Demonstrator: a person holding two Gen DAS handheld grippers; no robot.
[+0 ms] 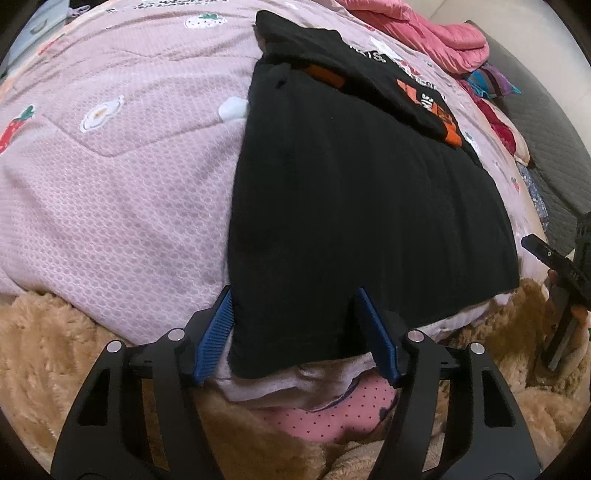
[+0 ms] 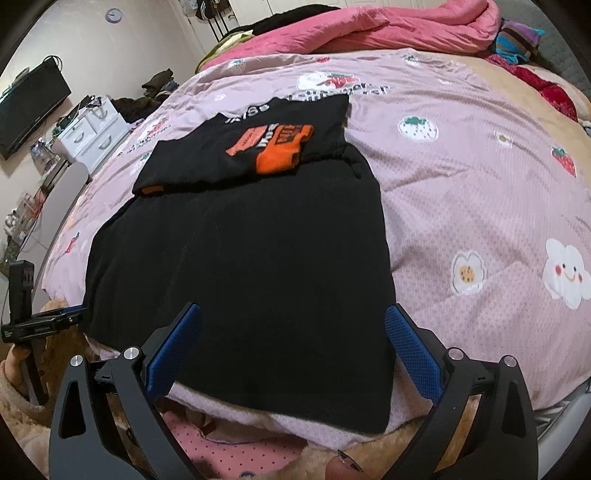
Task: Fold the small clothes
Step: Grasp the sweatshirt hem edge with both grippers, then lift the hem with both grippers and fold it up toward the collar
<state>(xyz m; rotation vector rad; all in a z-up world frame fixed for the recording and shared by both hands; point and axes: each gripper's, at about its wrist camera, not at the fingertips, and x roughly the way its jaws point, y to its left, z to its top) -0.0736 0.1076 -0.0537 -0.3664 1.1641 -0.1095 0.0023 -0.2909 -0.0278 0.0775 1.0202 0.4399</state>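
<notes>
Trouble spot is the near hem of the black garment (image 1: 369,221) lying flat on the pink quilt (image 1: 110,192): both the left gripper (image 1: 295,328) and right gripper (image 2: 293,350) straddle a corner with jaws apart, pinching nothing yet. If they bite deep they could drag quilt up too (it's puffy right there), or catch a single layer so the fold goes crooked.

Around the black garment (image 2: 240,266) the pink quilt (image 2: 461,206) lies bare on both sides, so a gripper can pass there freely. Behind the garment a folded black shirt (image 2: 251,147) rests on its far edge, and further behind it a pink blanket (image 2: 369,26) is piled up.
</notes>
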